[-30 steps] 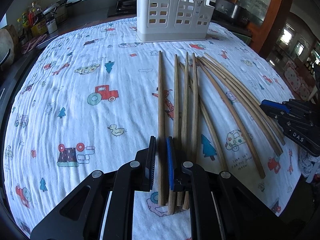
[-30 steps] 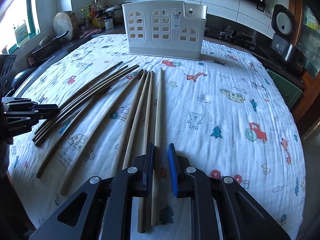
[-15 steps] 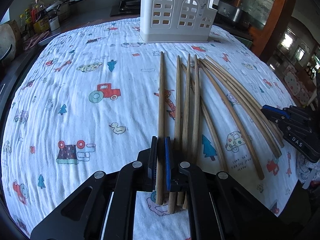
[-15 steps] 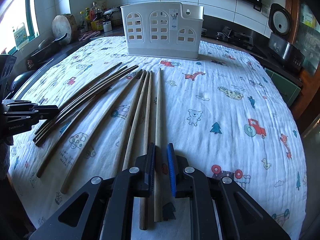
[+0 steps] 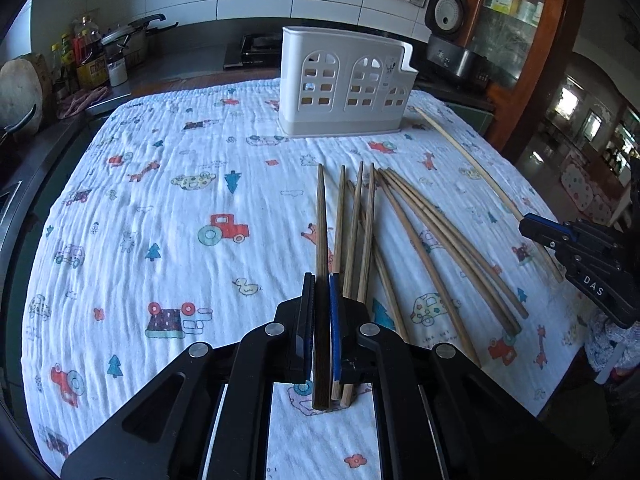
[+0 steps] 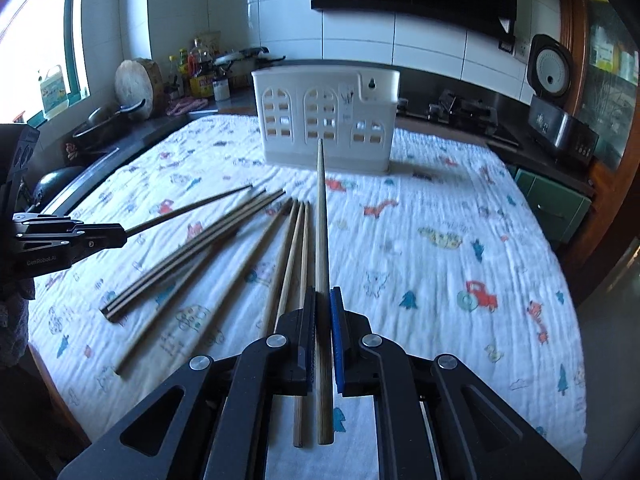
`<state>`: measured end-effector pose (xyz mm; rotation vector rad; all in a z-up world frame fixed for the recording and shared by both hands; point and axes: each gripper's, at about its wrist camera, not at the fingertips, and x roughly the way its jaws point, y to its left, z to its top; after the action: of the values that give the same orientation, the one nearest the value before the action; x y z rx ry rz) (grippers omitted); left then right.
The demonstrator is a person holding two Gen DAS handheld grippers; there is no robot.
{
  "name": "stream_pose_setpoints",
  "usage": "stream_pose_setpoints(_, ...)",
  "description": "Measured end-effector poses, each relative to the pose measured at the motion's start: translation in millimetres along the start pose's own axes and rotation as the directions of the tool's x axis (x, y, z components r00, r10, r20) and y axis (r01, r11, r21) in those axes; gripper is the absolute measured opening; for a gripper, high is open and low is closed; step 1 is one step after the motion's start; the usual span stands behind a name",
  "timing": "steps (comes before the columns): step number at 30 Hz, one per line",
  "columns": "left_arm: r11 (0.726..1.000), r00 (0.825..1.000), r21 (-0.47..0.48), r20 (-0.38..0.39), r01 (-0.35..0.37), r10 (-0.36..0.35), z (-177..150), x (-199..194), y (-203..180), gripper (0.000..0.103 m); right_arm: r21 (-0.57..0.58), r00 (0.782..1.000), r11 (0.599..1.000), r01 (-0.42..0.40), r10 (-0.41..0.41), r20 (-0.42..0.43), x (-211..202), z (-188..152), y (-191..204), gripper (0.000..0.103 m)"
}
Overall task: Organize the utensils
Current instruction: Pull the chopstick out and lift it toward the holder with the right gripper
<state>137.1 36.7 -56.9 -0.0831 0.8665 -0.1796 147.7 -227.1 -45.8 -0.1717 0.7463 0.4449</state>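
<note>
1. Pick-up step: the left claw pinches a dark chopstick, and the right claw pinches a pale chopstick.
2. The other chopsticks lie on the desk.
3. Next, I judge: carry both to the white holder at 12 o'clock, tips down.

The left tool is clamped on a dark wooden chopstick that points toward the white utensil holder at the far end of the desk, which is covered with a cartoon-print cloth. Just right of that chopstick, loose chopsticks lie fanned on the cloth, nearer than the holder. Further right, the right tool grips a pale chopstick whose tip reaches beside the holder's right corner.
</note>
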Motion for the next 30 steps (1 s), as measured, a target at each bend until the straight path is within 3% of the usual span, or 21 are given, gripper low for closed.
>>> stream_pose_setpoints(13, 1.0, 0.999, 0.007, 0.032, 0.0, 0.0, 1.5, -9.5, -5.8, 0.006, 0.049, 0.993, 0.999, -0.003, 0.009, -0.117, 29.2, -40.5, -5.0, 0.007)
stream_pose_setpoints(30, 1.0, 1.0, 0.009, 0.027, -0.003, 0.003, -0.3, -7.3, -5.8, 0.006, 0.035, 0.993, 0.999, 0.007, -0.003, -0.114, 23.4, -54.3, -2.9, 0.008)
